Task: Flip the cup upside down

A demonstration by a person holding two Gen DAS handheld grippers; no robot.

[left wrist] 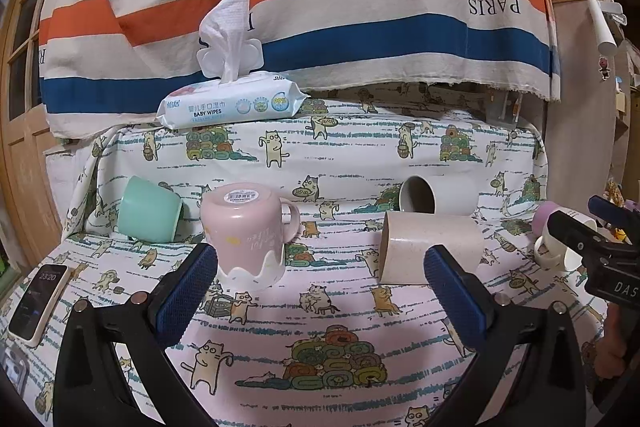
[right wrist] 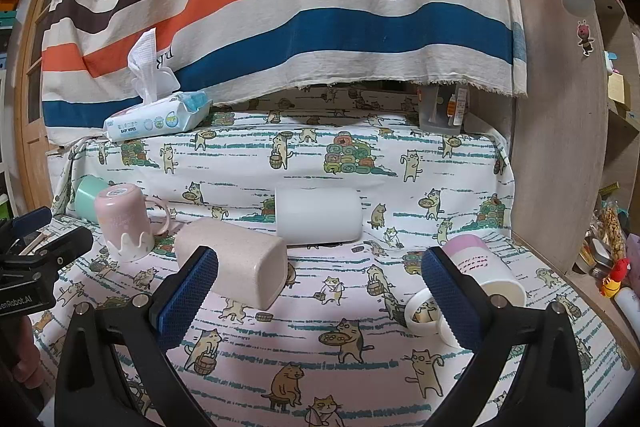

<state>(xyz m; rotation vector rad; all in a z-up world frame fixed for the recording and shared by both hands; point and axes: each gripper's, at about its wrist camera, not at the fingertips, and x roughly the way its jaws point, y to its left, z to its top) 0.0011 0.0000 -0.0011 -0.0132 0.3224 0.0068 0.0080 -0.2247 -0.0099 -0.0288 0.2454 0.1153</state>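
Cups number six on the cat cloth (left wrist: 340,163): a pink mug (left wrist: 246,233) standing mouth-down at left centre, a green cup (left wrist: 150,209), beige cup (left wrist: 430,249), white cup (right wrist: 318,215), lilac cup (right wrist: 482,269) and a small cup (right wrist: 424,311), all on their sides. One wipes pack (left wrist: 232,105) sits upper left. Left gripper (left wrist: 320,291) and right gripper (right wrist: 320,295) both gape, holding nothing. Only the left view shows the phone (left wrist: 38,301); only the right view shows the lilac cup whole.

Open cloth lies before the beige cup (right wrist: 236,273); the white cup (right wrist: 318,214) crowds close behind it.
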